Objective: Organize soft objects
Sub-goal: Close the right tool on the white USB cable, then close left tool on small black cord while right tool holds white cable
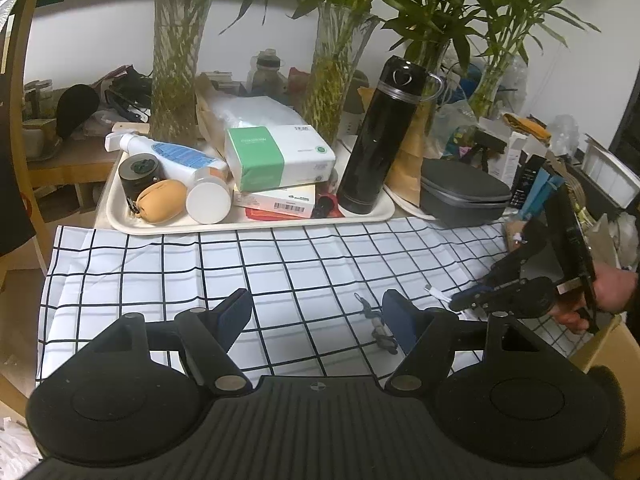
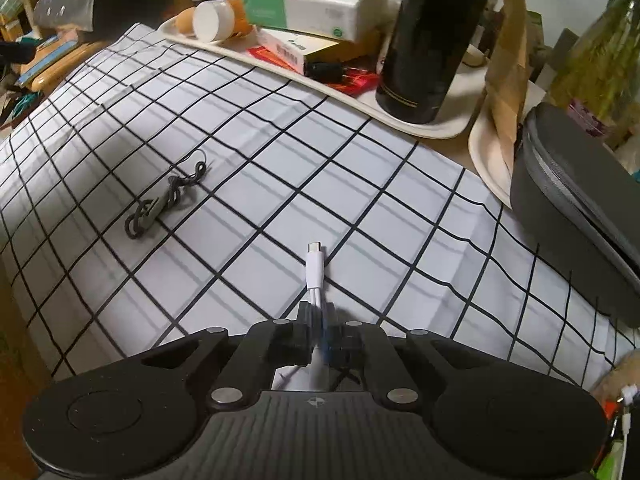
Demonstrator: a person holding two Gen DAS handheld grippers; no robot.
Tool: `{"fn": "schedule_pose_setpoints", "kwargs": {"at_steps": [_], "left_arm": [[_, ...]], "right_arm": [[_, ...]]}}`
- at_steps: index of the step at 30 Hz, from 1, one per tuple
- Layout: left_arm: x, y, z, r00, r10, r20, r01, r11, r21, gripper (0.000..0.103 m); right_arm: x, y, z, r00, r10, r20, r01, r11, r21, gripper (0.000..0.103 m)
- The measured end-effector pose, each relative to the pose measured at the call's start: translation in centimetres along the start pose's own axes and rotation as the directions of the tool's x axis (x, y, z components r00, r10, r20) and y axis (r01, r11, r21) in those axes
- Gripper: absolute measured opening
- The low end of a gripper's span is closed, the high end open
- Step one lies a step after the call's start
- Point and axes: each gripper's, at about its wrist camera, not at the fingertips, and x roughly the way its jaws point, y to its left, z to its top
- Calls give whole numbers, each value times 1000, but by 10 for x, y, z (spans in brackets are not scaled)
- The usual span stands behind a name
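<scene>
- While the left claw [image 1: 316,316] hangs over the checked cloth [image 1: 200,264] with its 2 fingers apart and nothing between them, the right claw [image 2: 320,320] is pinched together on a white cable [image 2: 315,268]
- That cable lies on the cloth near its front right part; its plug end sticks out past the right claw's fingertips and points toward the tray [image 2: 440,130], while the rest runs back between the jaws
- From the left wrist view, the right claw [image 1: 460,302] sits low at the right edge of the cloth, tilted down, with a hand [image 1: 612,292] gripping its handle and the white plug showing at its tip
- A dark cord [image 1: 378,326] lies in a loose tangle on the cloth, just beside the left claw's right finger [image 1: 400,320] and well apart from the white cable
- Behind the cloth on the desk, the cream tray carries a black flask [image 1: 380,136] standing upright, a green-and-white box [image 1: 276,156], a spray bottle [image 1: 168,152] on its side and a tan pouch [image 1: 162,200]
- A grey zip case [image 1: 460,194] rests to the right of the tray, beside the cloth's far corner
</scene>
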Motion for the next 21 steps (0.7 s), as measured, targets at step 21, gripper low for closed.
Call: {"fn": "schedule_pose_setpoints", "kwargs": {"at_steps": [21], "left_arm": [[-15, -25, 40, 998, 24, -59, -24, 1000, 7, 72]], "right_arm": [[-41, 6, 6, 997, -24, 73, 21, 999, 46, 6]]}}
